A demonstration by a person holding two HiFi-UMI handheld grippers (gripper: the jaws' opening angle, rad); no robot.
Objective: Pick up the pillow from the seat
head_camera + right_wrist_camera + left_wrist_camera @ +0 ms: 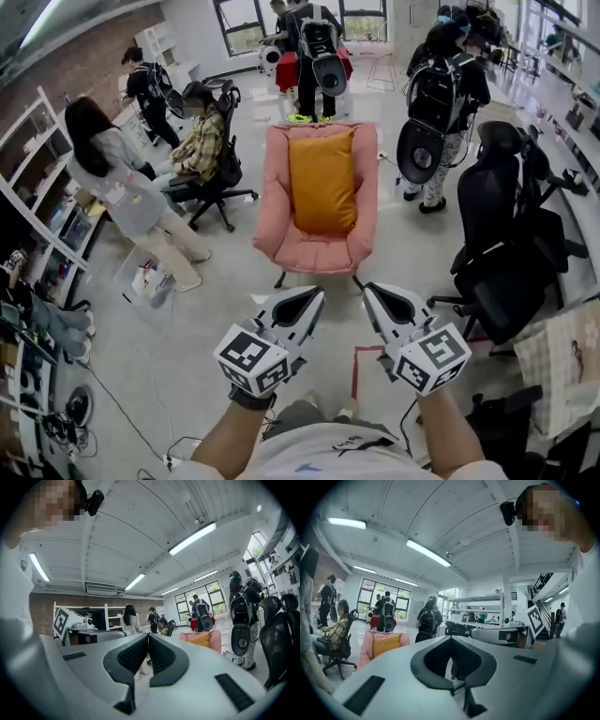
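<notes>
An orange-yellow pillow (322, 182) leans upright against the back of a pink armchair (272, 220) in the middle of the room. It also shows small in the left gripper view as the pillow (386, 643) and in the right gripper view as the pillow (200, 640). My left gripper (317, 293) and right gripper (369, 290) are held side by side in front of me, short of the chair's front edge, both shut with nothing in them. In their own views the left gripper (451, 638) and right gripper (148, 634) point above the floor toward the room.
Black office chairs (506, 234) stand to the right of the armchair. A seated person (202, 141) and a standing person (122, 192) are at the left, beside white shelving (37, 216). More people with backpacks (436, 103) stand behind. Red tape (356, 370) marks the floor.
</notes>
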